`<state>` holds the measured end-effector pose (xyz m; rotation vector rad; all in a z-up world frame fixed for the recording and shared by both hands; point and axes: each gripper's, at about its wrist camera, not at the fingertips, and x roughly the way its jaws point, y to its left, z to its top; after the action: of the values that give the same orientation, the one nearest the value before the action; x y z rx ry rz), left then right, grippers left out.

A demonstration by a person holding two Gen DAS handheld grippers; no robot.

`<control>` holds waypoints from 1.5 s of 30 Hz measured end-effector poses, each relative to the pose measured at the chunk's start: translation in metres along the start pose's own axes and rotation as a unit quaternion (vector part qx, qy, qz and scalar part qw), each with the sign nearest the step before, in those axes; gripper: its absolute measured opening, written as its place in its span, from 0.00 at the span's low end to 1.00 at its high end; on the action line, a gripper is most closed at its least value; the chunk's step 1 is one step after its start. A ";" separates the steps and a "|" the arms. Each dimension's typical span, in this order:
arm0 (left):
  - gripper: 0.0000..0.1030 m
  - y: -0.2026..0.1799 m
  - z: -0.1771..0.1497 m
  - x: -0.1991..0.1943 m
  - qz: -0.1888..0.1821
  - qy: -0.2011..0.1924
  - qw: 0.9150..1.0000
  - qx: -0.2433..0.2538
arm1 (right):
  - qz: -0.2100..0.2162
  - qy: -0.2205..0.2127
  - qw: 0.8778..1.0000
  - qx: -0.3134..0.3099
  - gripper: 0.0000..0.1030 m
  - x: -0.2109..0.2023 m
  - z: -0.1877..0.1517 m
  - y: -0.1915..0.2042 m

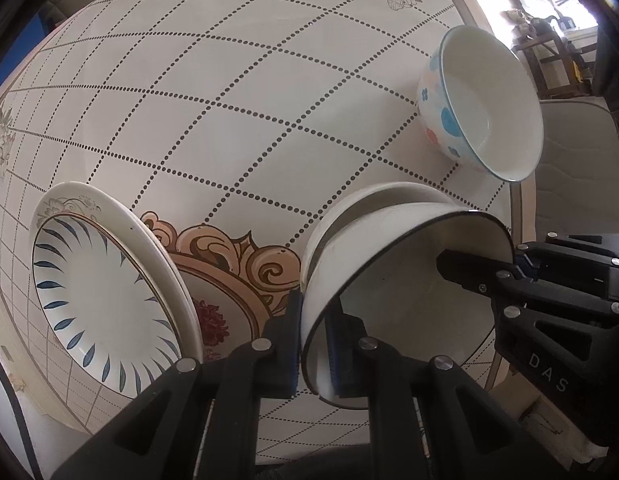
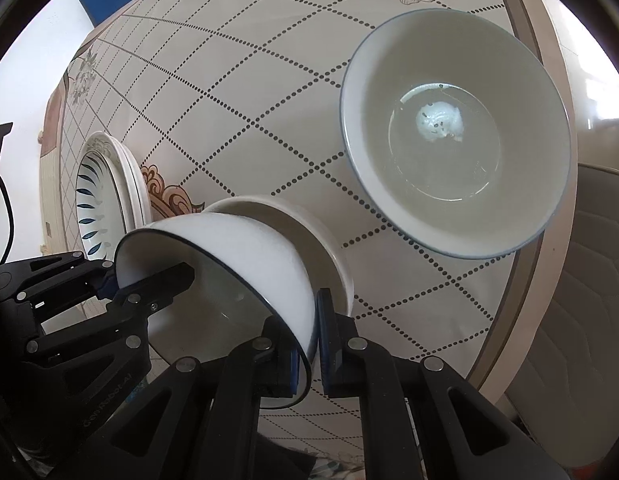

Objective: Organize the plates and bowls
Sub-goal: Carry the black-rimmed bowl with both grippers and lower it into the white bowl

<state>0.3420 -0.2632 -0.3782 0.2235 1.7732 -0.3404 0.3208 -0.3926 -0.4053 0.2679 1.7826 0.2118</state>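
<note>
Together, both grippers' fingers clamp opposite rims of the dark-rimmed bowl [image 1: 405,280], left gripper [image 1: 312,344] and right gripper [image 2: 314,344]. Beyond the fingertips it sits nested in a white bowl [image 2: 333,256]; the flowered bowl [image 1: 481,104] stands farther ahead.

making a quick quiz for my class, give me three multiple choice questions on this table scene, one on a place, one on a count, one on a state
1. Where does the floral bowl stand?
A. Near the table's edge, apart from the other dishes
B. On the stacked plates
C. Inside the black-rimmed bowl

2. How many bowls are in view?
A. One
B. Three
C. Five

3. What is the state of the black-rimmed bowl?
A. Upside down on the table
B. Untouched beside the plates
C. Clamped at its rim by both grippers, over a plain white bowl

Answers
1. A: it sits alone by the rim, away from the plates.
2. B: floral, black-rimmed and plain white.
3. C: the left gripper and right gripper each pinch its rim.
</note>
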 end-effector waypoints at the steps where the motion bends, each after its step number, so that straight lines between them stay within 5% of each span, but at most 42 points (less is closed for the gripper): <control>1: 0.09 -0.001 0.000 0.001 0.004 -0.002 1.000 0.002 | -0.001 0.004 1.000 0.001 0.09 0.004 0.001 0.002; 8: 0.09 -0.011 0.007 0.012 0.013 0.005 1.000 0.005 | -0.018 0.012 1.000 0.010 0.09 0.013 0.003 0.002; 26: 0.09 -0.003 0.000 0.025 0.009 0.000 1.000 -0.020 | 0.018 0.052 0.996 0.069 0.12 0.018 0.003 -0.009; 45: 0.09 -0.002 -0.007 0.017 0.008 -0.002 1.000 -0.022 | 0.035 0.048 0.994 0.095 0.12 0.004 -0.008 -0.023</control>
<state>0.3313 -0.2635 -0.3935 0.2062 1.7729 -0.2905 0.3110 -0.4136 -0.4137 0.4624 1.8927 0.1064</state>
